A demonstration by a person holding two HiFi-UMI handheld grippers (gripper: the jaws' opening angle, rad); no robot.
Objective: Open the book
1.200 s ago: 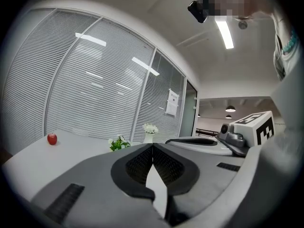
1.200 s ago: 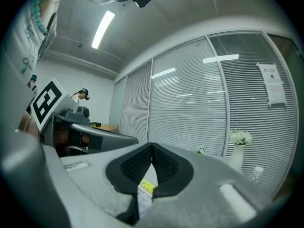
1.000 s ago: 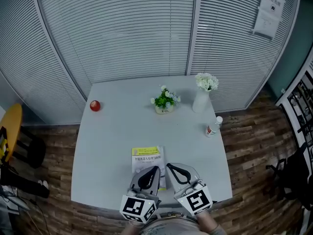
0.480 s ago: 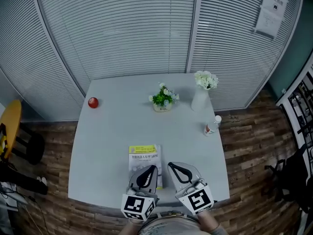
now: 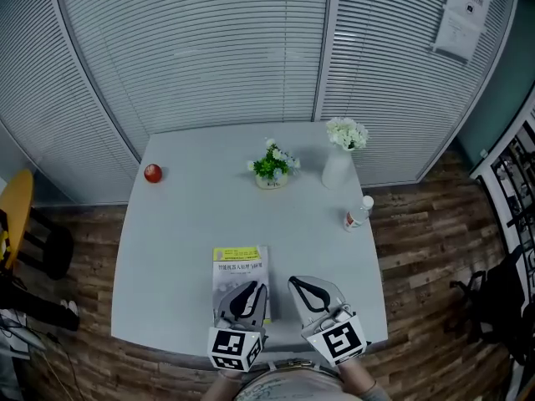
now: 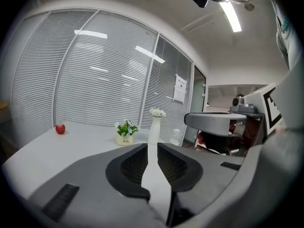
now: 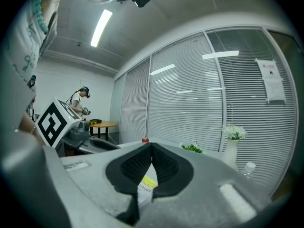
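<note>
Head view: closed book, yellow band at its far end, lies flat on the grey tabletop close to the near edge, a little left of the middle. Left gripper hangs over the book's near right part. Left gripper view: its jaws are a narrow slit apart and opening, only bare tabletop shows between them, nothing gripped. Right gripper is just beside the book's right edge, over bare tabletop. Right gripper view: its tips are closed together and hold nothing, book cover visible below them. Red apple near left edge, small potted plant and white vase with flowers toward far edge, plastic bottle by right edge
</note>
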